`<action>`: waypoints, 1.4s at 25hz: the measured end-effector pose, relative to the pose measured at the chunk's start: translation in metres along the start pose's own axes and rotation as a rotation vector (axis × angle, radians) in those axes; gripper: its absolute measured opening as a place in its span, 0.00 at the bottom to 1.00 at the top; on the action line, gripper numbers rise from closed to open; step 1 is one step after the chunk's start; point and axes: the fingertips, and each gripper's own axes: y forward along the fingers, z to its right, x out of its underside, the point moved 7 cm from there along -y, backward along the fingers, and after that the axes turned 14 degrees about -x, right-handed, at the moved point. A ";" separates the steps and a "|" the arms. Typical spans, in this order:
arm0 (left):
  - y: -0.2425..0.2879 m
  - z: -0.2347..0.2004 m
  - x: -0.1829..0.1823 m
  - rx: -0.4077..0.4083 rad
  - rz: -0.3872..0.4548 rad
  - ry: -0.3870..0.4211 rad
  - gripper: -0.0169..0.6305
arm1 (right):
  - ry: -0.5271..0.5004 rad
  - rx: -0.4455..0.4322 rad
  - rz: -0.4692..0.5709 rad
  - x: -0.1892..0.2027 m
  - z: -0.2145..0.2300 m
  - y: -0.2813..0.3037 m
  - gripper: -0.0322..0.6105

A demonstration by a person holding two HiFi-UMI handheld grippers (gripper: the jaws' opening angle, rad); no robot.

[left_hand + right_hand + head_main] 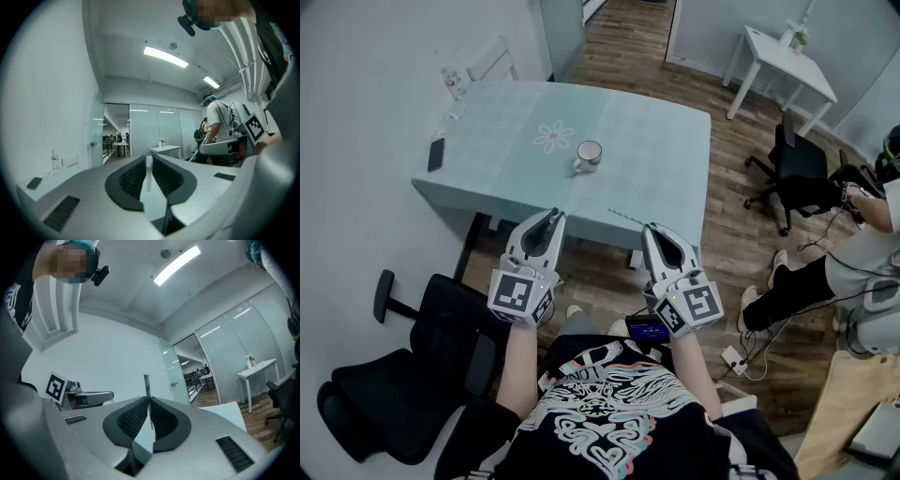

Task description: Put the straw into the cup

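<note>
A white mug (589, 155) stands near the middle of the pale green table (656, 178). Both grippers hover side by side in front of the table's near edge, apart from the mug. My right gripper (653, 229) is shut on a green-and-white striped straw (146, 382); the straw pokes up past the jaw tips in the right gripper view and slants left from the tips as a thin line (623, 217) in the head view. My left gripper (552, 217) holds nothing, and its jaws stand together with only a thin pale slit between the pads (133, 177).
A dark phone (436, 153) and a clear bottle (450, 82) lie at the table's left end. A black chair (412, 370) stands at my lower left. To the right are an office chair (792, 178), a seated person (862, 248) and a white side table (787, 54).
</note>
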 end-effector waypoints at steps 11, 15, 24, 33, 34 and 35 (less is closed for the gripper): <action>-0.004 0.040 -0.004 -0.027 -0.024 0.025 0.09 | 0.034 -0.011 0.038 -0.010 0.019 -0.039 0.07; -0.001 0.014 0.004 -0.033 -0.039 0.006 0.09 | 0.020 -0.019 0.008 -0.006 0.013 -0.017 0.07; 0.005 0.007 0.007 -0.044 -0.051 0.008 0.09 | 0.035 -0.028 -0.018 0.002 0.020 -0.004 0.07; 0.042 -0.014 0.011 -0.044 -0.041 -0.002 0.09 | 0.030 -0.021 -0.025 0.004 0.045 0.026 0.07; 0.049 -0.016 0.012 -0.042 -0.042 -0.003 0.09 | 0.030 -0.018 -0.027 0.005 0.050 0.030 0.07; 0.057 -0.019 0.013 -0.040 -0.043 -0.004 0.09 | 0.031 -0.015 -0.029 0.007 0.056 0.035 0.07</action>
